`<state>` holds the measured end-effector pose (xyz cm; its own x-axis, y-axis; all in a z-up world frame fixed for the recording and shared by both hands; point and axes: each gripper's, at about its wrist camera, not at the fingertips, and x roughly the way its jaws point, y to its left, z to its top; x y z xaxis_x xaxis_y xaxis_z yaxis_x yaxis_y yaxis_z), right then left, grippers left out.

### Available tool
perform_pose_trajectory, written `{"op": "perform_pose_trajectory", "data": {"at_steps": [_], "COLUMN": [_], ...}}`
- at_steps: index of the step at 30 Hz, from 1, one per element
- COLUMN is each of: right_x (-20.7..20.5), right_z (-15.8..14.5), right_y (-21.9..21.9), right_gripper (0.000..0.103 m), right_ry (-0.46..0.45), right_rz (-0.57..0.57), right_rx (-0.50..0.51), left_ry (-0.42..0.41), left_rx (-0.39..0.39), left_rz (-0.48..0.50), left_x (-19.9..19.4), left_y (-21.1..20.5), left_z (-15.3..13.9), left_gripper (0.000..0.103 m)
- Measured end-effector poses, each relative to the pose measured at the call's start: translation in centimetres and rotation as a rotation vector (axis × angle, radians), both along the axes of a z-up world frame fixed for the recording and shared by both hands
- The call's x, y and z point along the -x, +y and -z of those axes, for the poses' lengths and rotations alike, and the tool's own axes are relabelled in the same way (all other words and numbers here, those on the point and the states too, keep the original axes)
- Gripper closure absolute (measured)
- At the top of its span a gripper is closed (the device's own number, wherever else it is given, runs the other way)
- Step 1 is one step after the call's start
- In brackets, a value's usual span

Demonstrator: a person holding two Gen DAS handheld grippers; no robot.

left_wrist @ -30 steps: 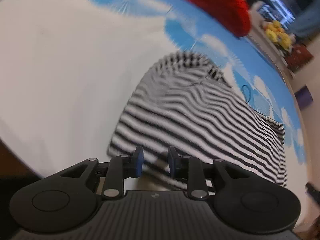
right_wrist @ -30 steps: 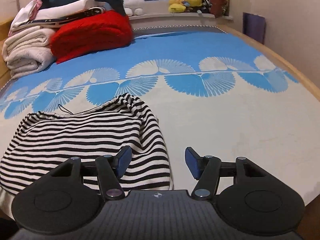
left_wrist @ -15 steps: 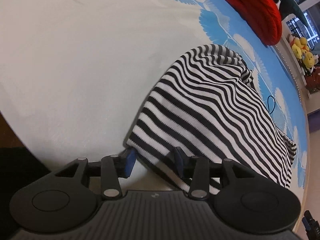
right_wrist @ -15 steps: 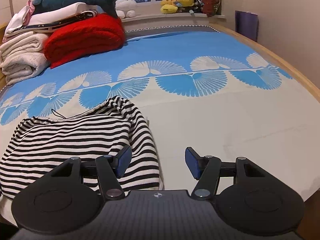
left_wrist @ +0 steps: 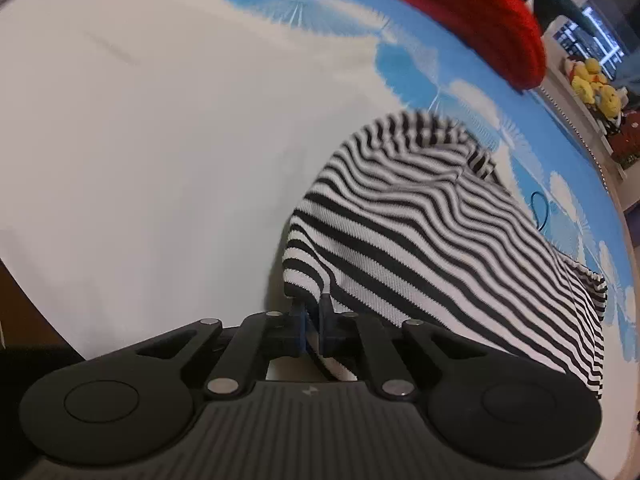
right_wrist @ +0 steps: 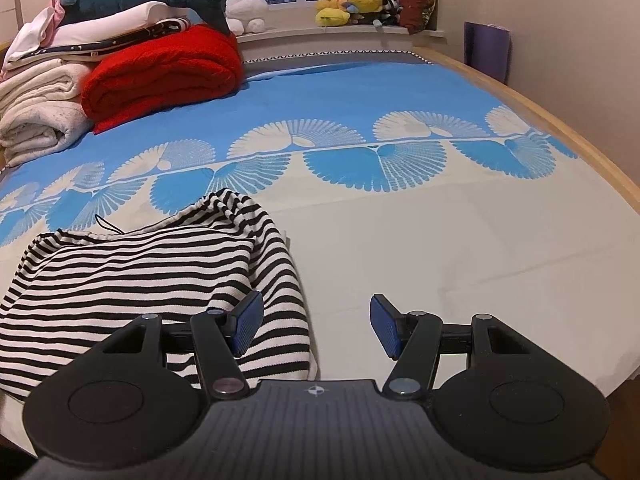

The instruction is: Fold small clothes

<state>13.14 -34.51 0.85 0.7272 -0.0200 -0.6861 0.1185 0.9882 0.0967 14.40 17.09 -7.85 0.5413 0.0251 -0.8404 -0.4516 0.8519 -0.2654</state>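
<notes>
The striped top [left_wrist: 440, 236] lies near the bed's [left_wrist: 140, 140] front edge; it looks soft, light and limp, best taken at hem corners. The left gripper [left_wrist: 313, 322] has just closed, pinching one hem corner. The right gripper [right_wrist: 316, 326] hangs spread and empty over the other. Only the right view shows the red blanket [right_wrist: 160, 72] and window sill.

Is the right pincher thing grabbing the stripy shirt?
No, the right gripper stands open, nothing between its pads, beside the striped garment.
</notes>
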Motion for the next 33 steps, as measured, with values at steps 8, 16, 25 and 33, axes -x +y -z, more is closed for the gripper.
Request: {"op": "perform_pose_trajectory", "data": {"at_steps": [8,16,25,33], "right_x": [-0.3,-0.6,-0.1,1.0], "right_z": [-0.3,-0.8,-2.9,-3.4], "right_y": [-1.0,-3.3,-5.4,-7.4], "right_gripper": [0.042,0.042,0.042,0.042], "right_ry": [-0.016,-0.014,-0.103,-0.157], "right_rz": [0.040,0.130,0.165,0.147], "right_rx": [-0.023,-0.099,-0.112,-0.033], "left_ry": [0.024,-0.034,-0.258,-0.175], "left_rx": [-0.139,-0.445,-0.526,-0.410], "left_rz": [0.006,0.169,0.599,1.002], "left_x": [0.9,0.7,-0.1,0.7], "left_y": [0.8,-6.2,-26.3,-43.8], "left_z": [-2.5,-8.0,-14.5,-6.5], "left_gripper": [0.099,0.100,0.100,0.097]}}
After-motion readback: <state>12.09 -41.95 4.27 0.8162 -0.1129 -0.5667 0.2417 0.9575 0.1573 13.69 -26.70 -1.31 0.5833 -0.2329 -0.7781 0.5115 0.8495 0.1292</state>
